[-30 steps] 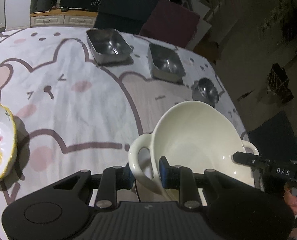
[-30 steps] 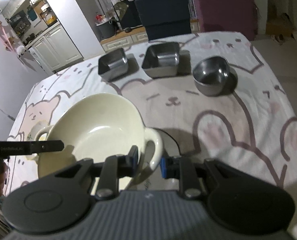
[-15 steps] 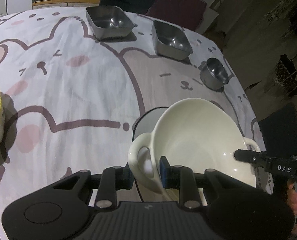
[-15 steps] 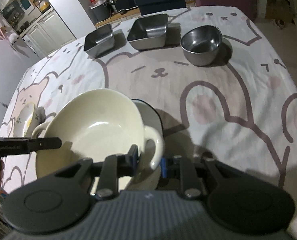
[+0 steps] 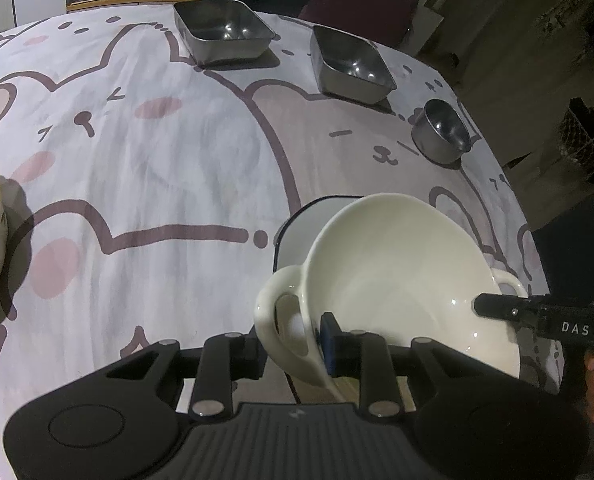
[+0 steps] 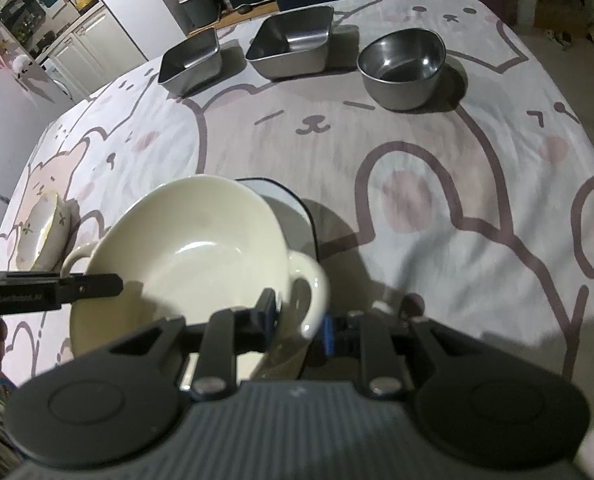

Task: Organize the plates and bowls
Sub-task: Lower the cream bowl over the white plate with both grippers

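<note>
At bottom centre, the left gripper [image 5: 293,346] and right gripper [image 6: 297,314] each clamp one handle of the cream two-handled bowl [image 5: 401,280], above a dark-rimmed white plate [image 5: 297,232]. Beyond stand three steel bowls; a floral bowl [image 6: 43,228] sits at left.

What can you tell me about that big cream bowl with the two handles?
The cream bowl looks like glossy glazed ceramic, wide and deep, empty inside, with a loop handle on each side. It is lifted and tilted, not flat on the table. The left claw pinches one handle and the right claw pinches the other. Beneath and behind it lies a white plate with a dark rim on the bear-print tablecloth.
</note>
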